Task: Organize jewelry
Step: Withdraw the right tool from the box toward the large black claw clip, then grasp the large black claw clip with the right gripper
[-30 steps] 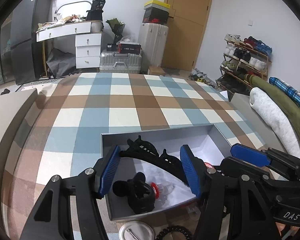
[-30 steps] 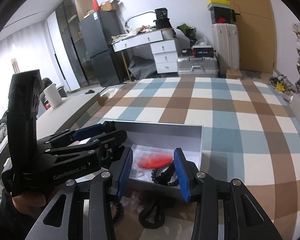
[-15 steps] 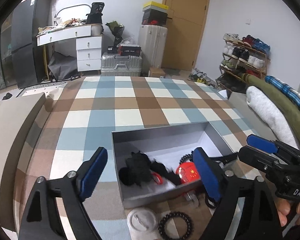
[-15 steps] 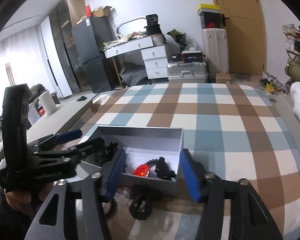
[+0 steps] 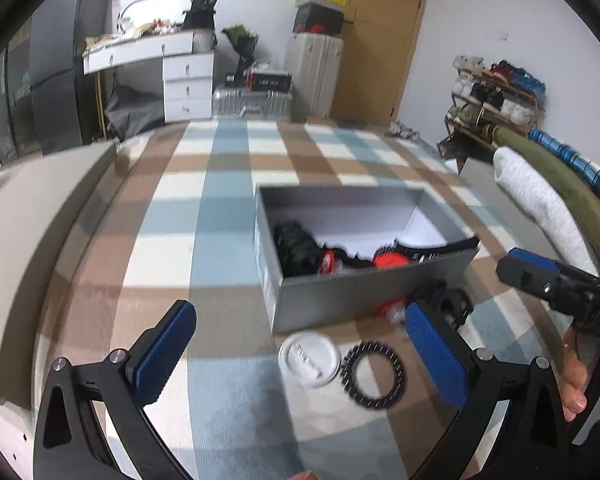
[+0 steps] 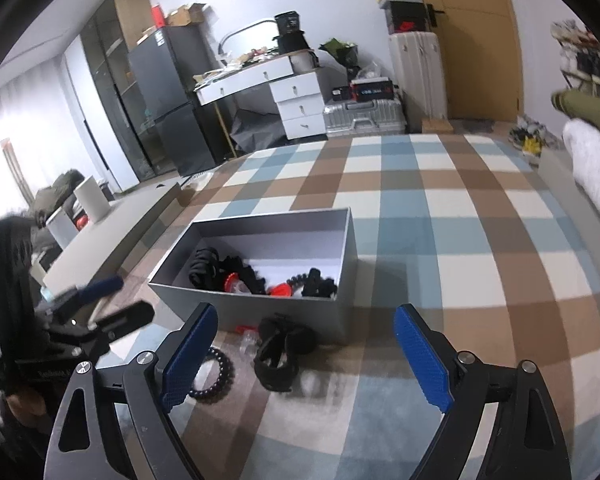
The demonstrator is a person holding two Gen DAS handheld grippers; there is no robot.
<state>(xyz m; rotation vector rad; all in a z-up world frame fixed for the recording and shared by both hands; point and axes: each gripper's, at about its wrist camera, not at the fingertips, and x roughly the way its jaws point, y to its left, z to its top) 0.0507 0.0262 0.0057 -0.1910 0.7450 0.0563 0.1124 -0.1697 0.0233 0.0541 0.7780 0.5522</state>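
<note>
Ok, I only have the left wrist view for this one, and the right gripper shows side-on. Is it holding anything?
Observer: No. In the right wrist view the right gripper has its fingers wide apart with nothing between them.
Reviewer: And the dark lump at the box's front corner, half hidden for me?
Observer: That is a black hair claw. It lies on the checked blanket just outside the near wall of the grey box, not inside it.

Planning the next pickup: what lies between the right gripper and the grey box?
In the right wrist view, a black hair clip lies between the right gripper and grey box.
</note>
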